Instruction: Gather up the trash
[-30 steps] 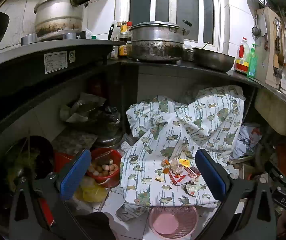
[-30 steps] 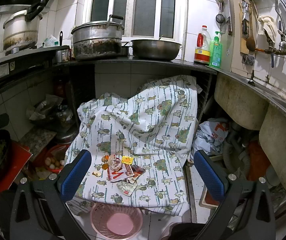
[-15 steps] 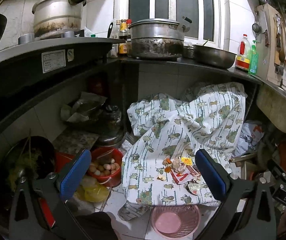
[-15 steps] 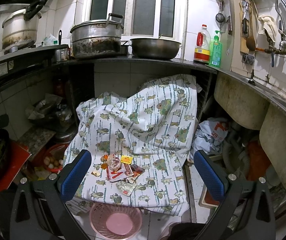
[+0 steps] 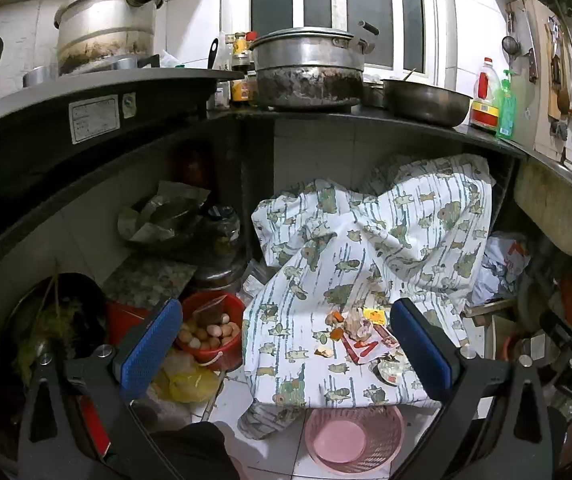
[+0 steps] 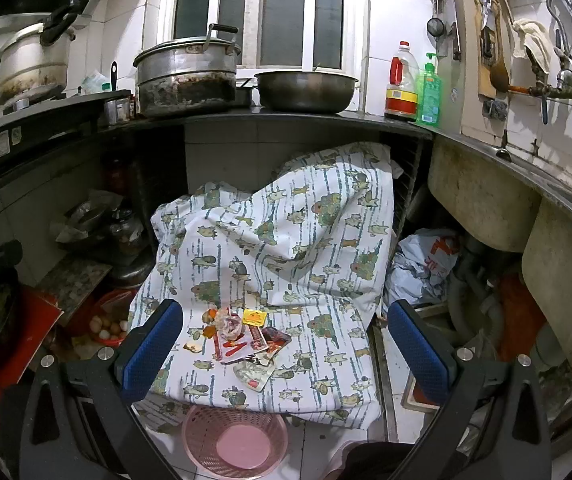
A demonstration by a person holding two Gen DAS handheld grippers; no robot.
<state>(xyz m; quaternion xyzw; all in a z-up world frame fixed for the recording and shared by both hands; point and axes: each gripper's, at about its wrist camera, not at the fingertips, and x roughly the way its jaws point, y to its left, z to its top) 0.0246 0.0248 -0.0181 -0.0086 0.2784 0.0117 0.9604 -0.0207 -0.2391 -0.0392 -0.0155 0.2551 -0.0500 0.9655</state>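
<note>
A small heap of trash (image 5: 362,336), wrappers, a crumpled tissue, a yellow packet and orange scraps, lies on a printed cloth (image 5: 366,264) draped over a low surface. It also shows in the right wrist view (image 6: 241,336). A pink mesh basket (image 5: 352,438) stands on the floor just in front of the cloth, also in the right wrist view (image 6: 235,442). My left gripper (image 5: 286,354) is open and empty, held above and short of the trash. My right gripper (image 6: 283,350) is open and empty, likewise short of it.
A red bucket of eggs (image 5: 209,330) and a yellow bag (image 5: 189,384) sit left of the cloth. A dark counter (image 6: 286,118) with pots runs overhead. Sink basins (image 6: 482,204) and pipes crowd the right. A crumpled plastic bag (image 6: 426,264) lies right of the cloth.
Both grippers have shifted only slightly; the left view has drifted a little so the cloth sits more to the right. Both stay open. The trash has not moved.
</note>
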